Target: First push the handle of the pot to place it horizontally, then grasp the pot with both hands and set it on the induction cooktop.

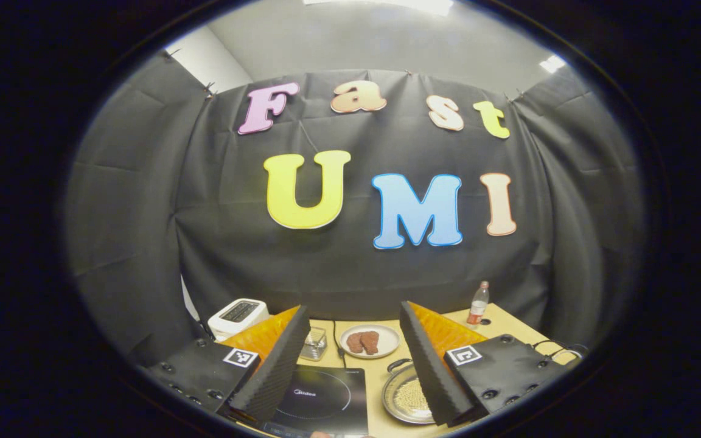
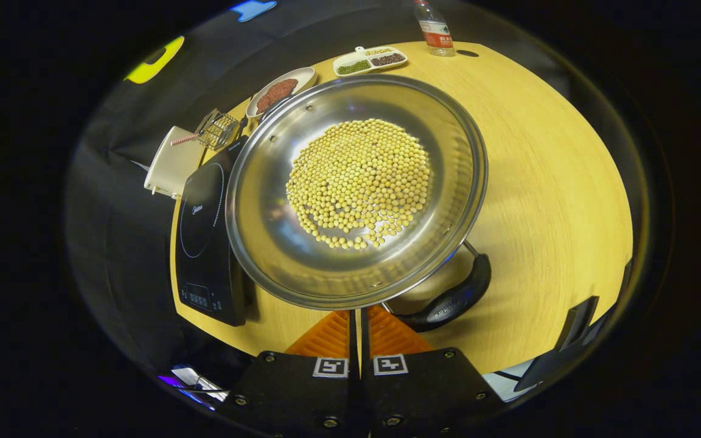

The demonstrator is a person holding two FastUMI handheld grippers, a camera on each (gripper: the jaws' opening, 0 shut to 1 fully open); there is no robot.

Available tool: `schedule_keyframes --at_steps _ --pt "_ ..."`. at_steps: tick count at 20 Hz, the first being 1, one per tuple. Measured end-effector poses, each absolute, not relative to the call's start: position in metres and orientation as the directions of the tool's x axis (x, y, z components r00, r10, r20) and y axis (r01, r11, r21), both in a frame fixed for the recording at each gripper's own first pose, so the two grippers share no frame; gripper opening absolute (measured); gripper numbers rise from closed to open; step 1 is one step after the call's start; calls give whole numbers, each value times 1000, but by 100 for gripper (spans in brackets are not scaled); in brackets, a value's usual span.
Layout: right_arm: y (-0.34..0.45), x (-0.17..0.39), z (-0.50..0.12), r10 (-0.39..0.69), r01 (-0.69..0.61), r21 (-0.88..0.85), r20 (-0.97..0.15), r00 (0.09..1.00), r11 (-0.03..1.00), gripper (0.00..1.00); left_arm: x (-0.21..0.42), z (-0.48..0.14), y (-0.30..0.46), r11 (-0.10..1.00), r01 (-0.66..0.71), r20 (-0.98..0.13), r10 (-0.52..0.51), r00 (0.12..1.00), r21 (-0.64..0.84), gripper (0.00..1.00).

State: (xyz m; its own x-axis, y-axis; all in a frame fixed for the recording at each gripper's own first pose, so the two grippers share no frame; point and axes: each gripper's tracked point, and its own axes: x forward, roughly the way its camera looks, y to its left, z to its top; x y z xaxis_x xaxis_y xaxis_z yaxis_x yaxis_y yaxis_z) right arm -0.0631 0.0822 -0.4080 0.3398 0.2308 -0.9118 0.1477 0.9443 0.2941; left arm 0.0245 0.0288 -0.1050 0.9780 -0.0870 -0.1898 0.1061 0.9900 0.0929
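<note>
A round wooden table [image 2: 545, 182] spreads across the right gripper view, lit warm yellow, with the booth's black cloth wall behind it. On it sits a wide, shallow steel pot [image 2: 356, 188], its bottom covered with a heap of small pale yellow beans [image 2: 359, 182]. The pot's dark handle [image 2: 451, 301] curves out from the near right of the rim, lying just above the tabletop. A flat black induction cooktop [image 2: 207, 243] lies just beside the pot on its left side, the pot's rim overlapping the cooktop's edge in this view; the pot is not on the cooktop. Beyond the cooktop stands a white toaster [image 2: 171, 164], and next to it a small wire basket [image 2: 216, 129]. Farther back are a white plate of reddish meat [image 2: 280, 91], a white divided dish [image 2: 370, 59] with dark and green contents, and a clear bottle [image 2: 434, 27] with a red label. The right gripper [image 2: 359, 316] points at the pot's near rim, its two fingers pressed together with only a thin slit between them, gripping nothing. In the left gripper view, the left gripper [image 1: 350, 359] is held up, facing the cloth wall, with its fingers spread wide apart and nothing between them; below and beyond them lie the cooktop [image 1: 326, 398], the pot [image 1: 405, 395], the plate [image 1: 370, 340], the toaster [image 1: 238, 315] and the bottle [image 1: 478, 303].
</note>
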Motion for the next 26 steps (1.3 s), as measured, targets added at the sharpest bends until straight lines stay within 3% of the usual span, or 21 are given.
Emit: schedule_keyframes --at_steps 13,15,26 --pt "33 -54 -408 145 126 197 -929 340 972 1 35 -129 6 989 125 -220 -105 970 81 99" --pt "23 -50 -408 130 130 183 -931 340 974 1 36 -132 3 989 126 -226 -106 968 77 95" --pt "-17 -25 -413 39 123 89 -933 359 988 1 31 -134 1 991 79 -213 -56 975 104 95"
